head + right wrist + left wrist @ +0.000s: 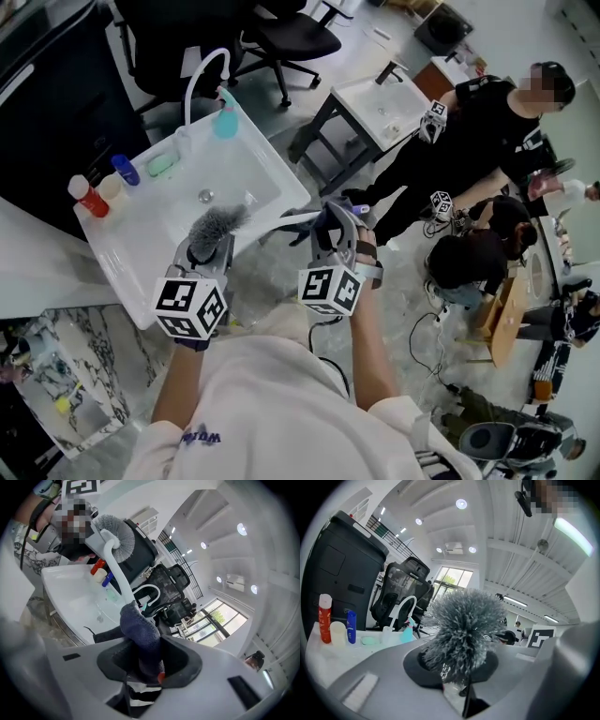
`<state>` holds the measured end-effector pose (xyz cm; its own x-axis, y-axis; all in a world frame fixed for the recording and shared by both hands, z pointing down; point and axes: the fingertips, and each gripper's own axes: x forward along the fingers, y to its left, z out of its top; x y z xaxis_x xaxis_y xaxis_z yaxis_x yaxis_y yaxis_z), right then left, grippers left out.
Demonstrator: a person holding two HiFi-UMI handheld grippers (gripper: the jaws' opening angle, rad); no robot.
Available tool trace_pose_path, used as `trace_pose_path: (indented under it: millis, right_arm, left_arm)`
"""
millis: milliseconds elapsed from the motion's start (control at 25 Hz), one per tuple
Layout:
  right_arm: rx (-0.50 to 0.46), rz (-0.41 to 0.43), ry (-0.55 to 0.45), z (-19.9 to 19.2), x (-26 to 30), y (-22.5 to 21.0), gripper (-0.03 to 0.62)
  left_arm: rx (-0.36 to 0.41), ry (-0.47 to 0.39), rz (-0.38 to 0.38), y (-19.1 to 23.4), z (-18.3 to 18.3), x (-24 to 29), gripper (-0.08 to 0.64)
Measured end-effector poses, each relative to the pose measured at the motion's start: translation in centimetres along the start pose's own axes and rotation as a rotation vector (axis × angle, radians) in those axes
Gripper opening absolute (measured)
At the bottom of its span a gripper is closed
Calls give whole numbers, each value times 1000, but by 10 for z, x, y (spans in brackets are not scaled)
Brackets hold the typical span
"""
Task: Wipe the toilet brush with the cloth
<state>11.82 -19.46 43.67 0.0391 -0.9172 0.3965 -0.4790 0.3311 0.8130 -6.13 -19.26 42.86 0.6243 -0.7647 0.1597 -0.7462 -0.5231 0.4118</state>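
My left hand-held gripper (pixel 457 667) is clamped on the brush (pixel 217 227) right at its grey bristle head, holding it over the near edge of the sink (pixel 141 234). The white handle (pixel 117 571) runs across to my right hand-held gripper (pixel 145 665), whose jaws are pinched tight on the dark cloth (pixel 139 637). The cloth seems to touch the handle's end, though its fold hides the contact.

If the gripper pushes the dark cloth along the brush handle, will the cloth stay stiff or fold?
It will probably fold: the cloth bulges in a soft, rounded lump out of the right gripper. Its fuzzy, knitted-looking surface would likely drag on the smooth white handle of the toilet brush rather than slide freely.
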Motion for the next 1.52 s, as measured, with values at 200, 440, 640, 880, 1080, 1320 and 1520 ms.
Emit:
trace_pose_path:
  millis: [200,440,640,880,1080,1320,1520]
  right_arm:
    - [-62,77,7,9,-11,18,130]
    - [-30,82,84,-8,-51,10,129]
    - [3,42,111,-31,-83,-2,132]
    - [7,-27,136,-57,-131,2,137]
    - [95,-105,226,-121,-198,3,133]
    - [172,-212,343,-206,-293,-14,132]
    - [198,-277,413,-246,-355,-9,134]
  left_arm:
    - [-38,49,-54,-20,-19,19,63]
    - [-74,135,-213,-71,-42,43,63]
    - [-13,165,-306,-122,-47,49,64]
    - [60,225,-406,-192,-72,41,64]
    - [94,274,-476,-256,-102,17,64]
    - [103,288,-520,-320,-125,-16,66]
    - [135,285,-575,-360,-142,-44,67]
